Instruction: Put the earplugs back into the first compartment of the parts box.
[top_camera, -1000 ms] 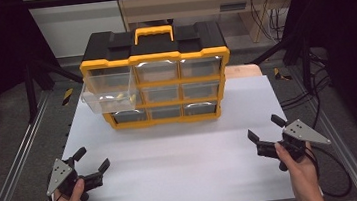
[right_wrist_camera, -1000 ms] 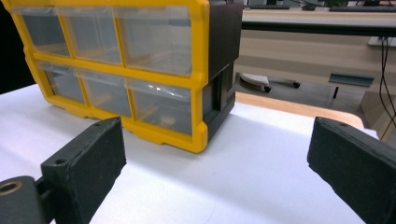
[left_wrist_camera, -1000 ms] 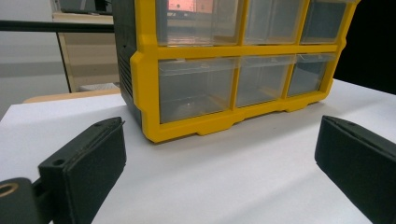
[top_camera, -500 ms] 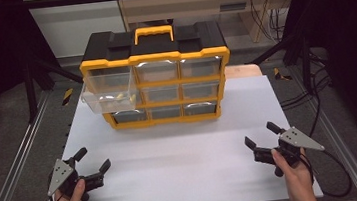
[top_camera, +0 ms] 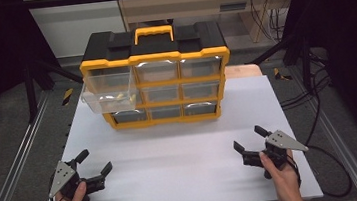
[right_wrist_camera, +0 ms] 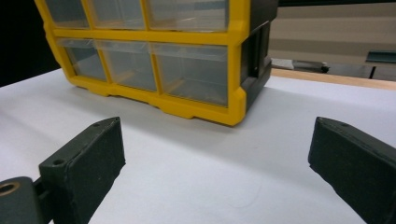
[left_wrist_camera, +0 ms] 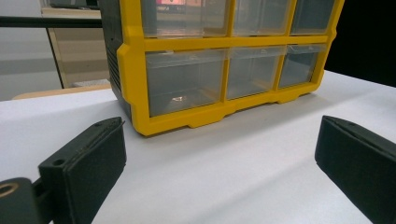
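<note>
Organizer at back-centre of desk, both grippers idle and empty.
Yellow-and-black plastic drawer organizer [top_camera: 156,77] stands upright, long axis left-right across the white desk [top_camera: 182,150], clear drawer fronts facing the person; top-left drawer [top_camera: 107,90] pulled out. Left gripper [top_camera: 95,170] and right gripper [top_camera: 249,141] sit near the front edge, well apart from it, fingers spread wide, gripping nothing.

White table [top_camera: 185,180]; grey floor [top_camera: 13,128] w/ black cables [top_camera: 316,91].

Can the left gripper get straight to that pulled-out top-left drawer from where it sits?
Probably yes: the left gripper is open, and bare table lies between it and the open drawer.
</note>
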Motion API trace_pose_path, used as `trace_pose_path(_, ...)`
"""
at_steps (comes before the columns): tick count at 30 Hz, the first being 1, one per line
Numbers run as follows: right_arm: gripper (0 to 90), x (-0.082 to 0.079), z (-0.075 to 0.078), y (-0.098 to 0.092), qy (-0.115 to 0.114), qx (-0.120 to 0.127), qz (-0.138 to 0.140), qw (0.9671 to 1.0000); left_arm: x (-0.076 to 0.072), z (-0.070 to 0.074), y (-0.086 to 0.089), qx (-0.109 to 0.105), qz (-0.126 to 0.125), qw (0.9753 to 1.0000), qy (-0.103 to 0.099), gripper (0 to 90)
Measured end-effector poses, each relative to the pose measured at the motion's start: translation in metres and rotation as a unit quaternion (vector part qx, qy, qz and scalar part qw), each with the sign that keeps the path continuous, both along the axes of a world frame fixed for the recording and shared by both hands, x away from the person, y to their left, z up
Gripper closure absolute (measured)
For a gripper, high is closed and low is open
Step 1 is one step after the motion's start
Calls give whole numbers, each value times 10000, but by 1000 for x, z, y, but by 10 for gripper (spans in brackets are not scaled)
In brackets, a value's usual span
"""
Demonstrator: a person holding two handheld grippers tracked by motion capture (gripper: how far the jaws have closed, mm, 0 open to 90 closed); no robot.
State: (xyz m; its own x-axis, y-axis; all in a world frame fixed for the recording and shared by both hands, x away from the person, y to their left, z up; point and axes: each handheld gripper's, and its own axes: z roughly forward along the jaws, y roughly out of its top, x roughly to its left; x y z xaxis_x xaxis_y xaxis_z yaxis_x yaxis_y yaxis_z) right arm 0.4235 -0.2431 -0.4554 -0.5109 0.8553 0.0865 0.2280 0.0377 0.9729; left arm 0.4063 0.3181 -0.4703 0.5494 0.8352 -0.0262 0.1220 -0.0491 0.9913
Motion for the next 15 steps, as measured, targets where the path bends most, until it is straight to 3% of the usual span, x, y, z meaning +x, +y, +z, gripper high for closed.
trace_pose_path(11,59,9,-8,17,-118,164,159,9997,-5,-2,0,-33,-41,10000,80,15)
trace_pose_path(15,59,10,-11,24,-78,112,210,9997,-2,-4,-1,54,-11,9995,309,17)
